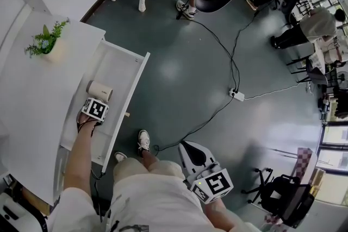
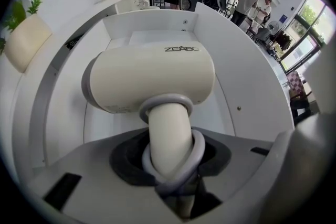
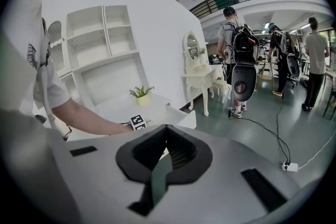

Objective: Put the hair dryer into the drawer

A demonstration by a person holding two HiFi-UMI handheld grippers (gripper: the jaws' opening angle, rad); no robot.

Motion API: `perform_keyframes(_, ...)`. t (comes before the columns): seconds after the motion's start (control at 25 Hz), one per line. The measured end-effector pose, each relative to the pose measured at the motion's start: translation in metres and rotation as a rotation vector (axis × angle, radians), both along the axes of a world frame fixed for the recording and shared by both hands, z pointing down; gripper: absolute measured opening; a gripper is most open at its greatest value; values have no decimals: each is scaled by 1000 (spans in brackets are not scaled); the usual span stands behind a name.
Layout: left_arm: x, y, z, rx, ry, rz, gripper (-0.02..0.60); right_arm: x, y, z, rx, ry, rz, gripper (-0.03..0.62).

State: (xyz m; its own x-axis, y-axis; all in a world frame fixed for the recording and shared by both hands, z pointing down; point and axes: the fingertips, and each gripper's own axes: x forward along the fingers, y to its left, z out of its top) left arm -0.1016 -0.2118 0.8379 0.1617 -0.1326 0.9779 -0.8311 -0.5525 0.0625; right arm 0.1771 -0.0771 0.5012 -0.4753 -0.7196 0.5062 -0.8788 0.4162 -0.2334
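Left hand-held gripper (image 2: 170, 176): jaws clamped on the handle (image 2: 169, 136) of the hair dryer (image 2: 152, 78), pointing steeply down. A grey loop (image 2: 197, 155) wraps the handle right at the jaws.

Hair dryer: cream barrel lies crosswise to the handle, inside the walls of the open drawer (image 2: 233, 65). Head view shows it towards the far end of the drawer, gripper cube just above it. Cannot tell whether the barrel rests on the drawer floor or hangs just over it.

Right hand-held gripper (image 3: 157, 176): jaws pressed together, nothing between them, held out over the room floor, well apart from the drawer.

Surroundings: drawer pulled out of the white bench (image 1: 32, 95); potted plant (image 1: 46, 41) on the bench top near the far corner.

Handling, judged:
- Rigid plastic shell, smooth, likely slippery under the pads.
- Moderate weight, top-heavy: the barrel overhangs the handle, so it tends to swing about the grip.
- The handle is the sensible hold, as now; the barrel is too wide and round.
- The loop may catch on the jaws at release.

Task looks nearly complete; release remains.
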Motion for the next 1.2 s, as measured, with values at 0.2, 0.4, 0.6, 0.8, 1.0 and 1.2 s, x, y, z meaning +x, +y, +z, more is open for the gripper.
perform_keyframes(0.2, 0, 0, -1, 5, 8, -1, 155, -2, -1, -1, 0, 0, -1, 8)
perform_keyframes(0.4, 1, 1, -1, -1, 14, 18, 158, -4, -2, -1, -1, 0, -7, 8)
perform_keyframes(0.6, 2, 2, -1, 1, 17, 25, 160, -5, -3, -1, -1, 1, -6, 8)
perform_keyframes(0.8, 2, 2, 0, 1, 12, 35, 164, -7, -6, -1, 1, 0, -6, 8)
perform_keyframes(1.0, 2, 3, 0, -3, 5, 41, 166, -8, -7, -1, 2, -2, -8, 8)
perform_keyframes(1.2, 2, 3, 0, -2, 2, 45, 167, -6, -7, -2, 1, -3, -5, 8)
